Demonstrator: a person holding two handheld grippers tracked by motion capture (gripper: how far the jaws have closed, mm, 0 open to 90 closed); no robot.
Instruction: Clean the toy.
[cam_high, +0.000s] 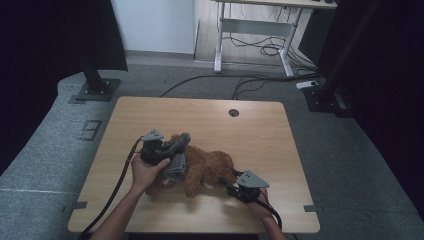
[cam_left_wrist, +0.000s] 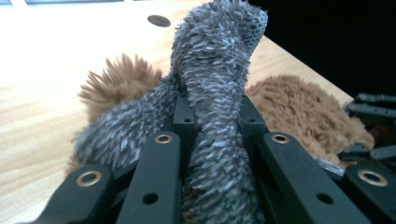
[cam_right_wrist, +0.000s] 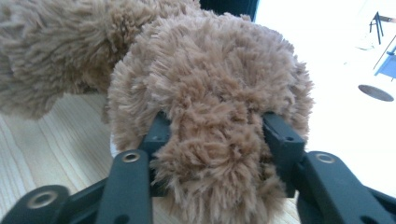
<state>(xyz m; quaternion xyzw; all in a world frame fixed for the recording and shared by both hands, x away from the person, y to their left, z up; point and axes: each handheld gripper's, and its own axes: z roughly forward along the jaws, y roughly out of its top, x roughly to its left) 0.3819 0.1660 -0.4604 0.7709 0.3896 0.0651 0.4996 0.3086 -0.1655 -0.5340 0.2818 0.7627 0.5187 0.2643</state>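
Observation:
A brown plush toy (cam_high: 207, 167) lies on the wooden table (cam_high: 240, 135), near its front middle. A grey fuzzy cloth (cam_high: 176, 167) drapes over the toy's left end. My left gripper (cam_high: 172, 150) is shut on this grey cloth (cam_left_wrist: 215, 93), which runs up between its jaws; the brown plush (cam_left_wrist: 299, 107) sits behind it. My right gripper (cam_high: 227, 184) comes in from the toy's right end. In the right gripper view a thick lobe of the plush (cam_right_wrist: 210, 79) bulges between the jaws, and the right gripper (cam_right_wrist: 219, 130) presses on its fur from both sides.
A round cable hole (cam_high: 233, 112) sits in the tabletop at the back. Black stand bases rest on the floor at the back left (cam_high: 95, 87) and back right (cam_high: 325, 95). A white desk frame (cam_high: 250, 45) and loose cables lie beyond the table.

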